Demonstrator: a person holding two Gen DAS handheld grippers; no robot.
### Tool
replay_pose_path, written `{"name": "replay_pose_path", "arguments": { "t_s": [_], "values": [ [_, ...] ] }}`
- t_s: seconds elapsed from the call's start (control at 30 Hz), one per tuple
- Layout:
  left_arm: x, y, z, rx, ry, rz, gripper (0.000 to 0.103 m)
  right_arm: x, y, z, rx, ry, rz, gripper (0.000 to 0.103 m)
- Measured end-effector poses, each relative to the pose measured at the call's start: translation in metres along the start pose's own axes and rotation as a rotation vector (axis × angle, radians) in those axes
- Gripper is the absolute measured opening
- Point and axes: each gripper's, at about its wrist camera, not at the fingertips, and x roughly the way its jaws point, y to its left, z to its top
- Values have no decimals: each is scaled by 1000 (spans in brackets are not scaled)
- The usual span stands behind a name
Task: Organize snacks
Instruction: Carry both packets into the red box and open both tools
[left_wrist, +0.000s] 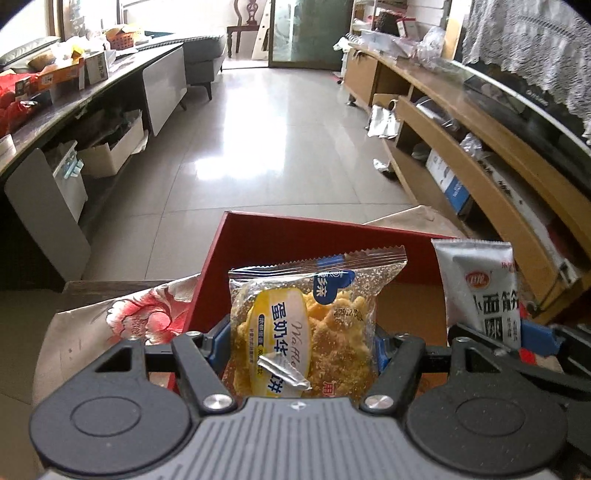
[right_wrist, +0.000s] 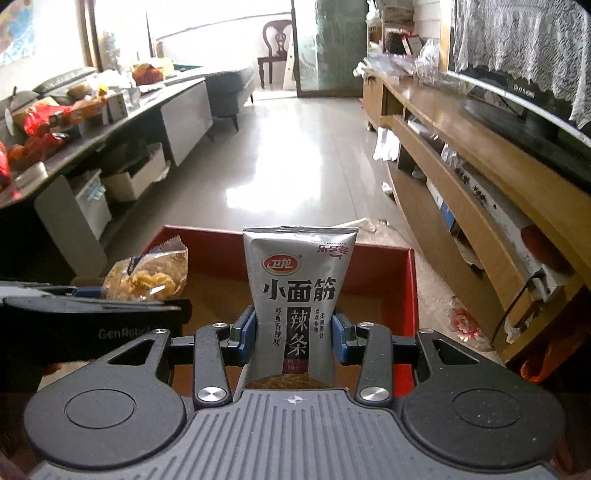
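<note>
Left jaws: left gripper (left_wrist: 303, 343) clamps the waffle packet (left_wrist: 303, 325).
Right jaws: right gripper (right_wrist: 294, 328) clamps the spicy-strip pouch (right_wrist: 297, 295).
Tip: lower both inside the red box (right_wrist: 412, 288), lower centre, before letting go.

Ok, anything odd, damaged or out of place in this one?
One small thing: the waffle pack in the left gripper has a crumpled silver scrap, like torn tape, on its front. The silver pouch in the right gripper looks intact. Both are over the red box; nothing spilled.

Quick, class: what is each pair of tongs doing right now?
Left tongs: closed on the yellow waffle packet.
Right tongs: closed on the silver spicy-strip packet.
</note>
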Motion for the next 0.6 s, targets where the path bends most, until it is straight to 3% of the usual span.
{"name": "replay_pose_path", "arguments": {
  "t_s": [0.27,0.6],
  "values": [
    [33,-4,-8,6,60,39,71,27,-1,-4,-5,48,-7,48],
    [46,-5,-11,14,104,56,71,49,-3,-7,-3,96,-17,52]
  ]
}}
